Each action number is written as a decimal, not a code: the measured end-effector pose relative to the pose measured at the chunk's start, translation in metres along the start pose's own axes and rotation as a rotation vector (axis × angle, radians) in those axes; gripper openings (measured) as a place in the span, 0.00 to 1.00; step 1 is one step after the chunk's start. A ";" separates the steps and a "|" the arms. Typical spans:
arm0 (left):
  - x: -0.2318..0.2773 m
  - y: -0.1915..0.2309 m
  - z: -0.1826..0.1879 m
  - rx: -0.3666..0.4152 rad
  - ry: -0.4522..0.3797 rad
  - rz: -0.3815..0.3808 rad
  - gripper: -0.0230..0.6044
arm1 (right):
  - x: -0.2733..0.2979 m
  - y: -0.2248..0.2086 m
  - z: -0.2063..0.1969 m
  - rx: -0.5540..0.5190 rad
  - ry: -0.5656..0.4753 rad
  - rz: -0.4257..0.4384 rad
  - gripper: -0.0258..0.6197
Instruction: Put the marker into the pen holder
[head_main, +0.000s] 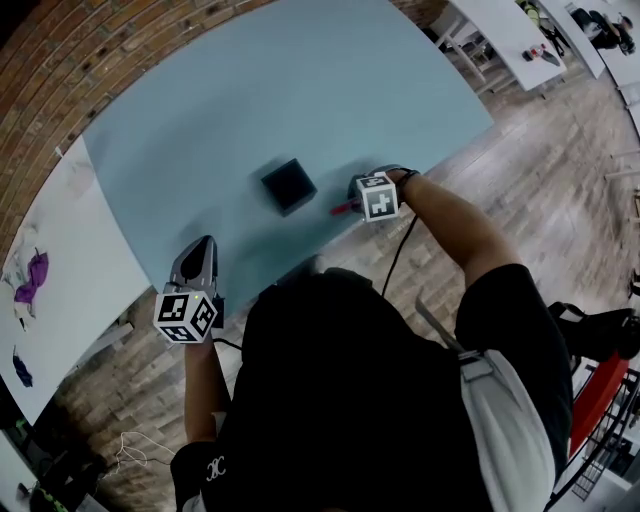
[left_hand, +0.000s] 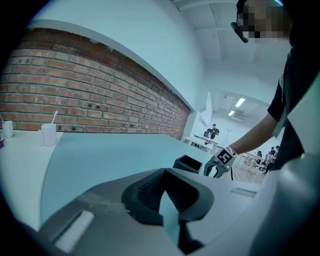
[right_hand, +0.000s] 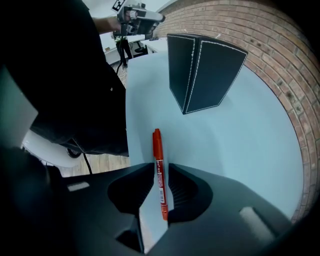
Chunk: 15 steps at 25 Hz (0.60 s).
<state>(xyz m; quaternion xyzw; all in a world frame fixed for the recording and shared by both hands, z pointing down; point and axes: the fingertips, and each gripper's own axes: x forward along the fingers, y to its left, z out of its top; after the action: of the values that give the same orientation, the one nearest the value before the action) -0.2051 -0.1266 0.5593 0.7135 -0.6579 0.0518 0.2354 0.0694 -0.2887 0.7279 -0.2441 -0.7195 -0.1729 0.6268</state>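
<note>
A red marker (right_hand: 158, 165) lies flat on the pale blue table (head_main: 300, 90), pointing toward the black square pen holder (right_hand: 202, 75). My right gripper (right_hand: 156, 172) stands open around the marker's rear half. The marker rests along the right-hand pad, with a gap on its other side. In the head view the marker (head_main: 343, 209) pokes out left of the right gripper (head_main: 354, 196), a short way right of the holder (head_main: 289, 186). My left gripper (head_main: 205, 245) hovers near the table's front edge, open with nothing in it, well left of the holder (left_hand: 188, 163).
A white table (head_main: 60, 260) with small purple items stands at the left, and white cups (left_hand: 49, 134) sit on it. A brick wall (left_hand: 90, 95) runs behind. Wooden floor lies at the right, with more tables (head_main: 520, 40) beyond.
</note>
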 end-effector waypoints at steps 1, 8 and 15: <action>0.002 0.000 0.000 0.002 0.001 -0.004 0.05 | 0.000 0.000 0.001 0.004 0.000 0.000 0.18; 0.014 -0.002 0.002 0.009 0.011 -0.035 0.05 | 0.001 0.001 0.002 0.028 -0.005 -0.010 0.16; 0.021 -0.004 0.006 0.029 0.021 -0.064 0.05 | 0.002 0.001 0.003 0.082 -0.037 -0.049 0.11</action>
<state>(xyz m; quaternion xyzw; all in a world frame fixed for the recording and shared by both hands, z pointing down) -0.2000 -0.1486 0.5609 0.7369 -0.6315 0.0615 0.2334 0.0673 -0.2855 0.7293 -0.2037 -0.7432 -0.1538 0.6185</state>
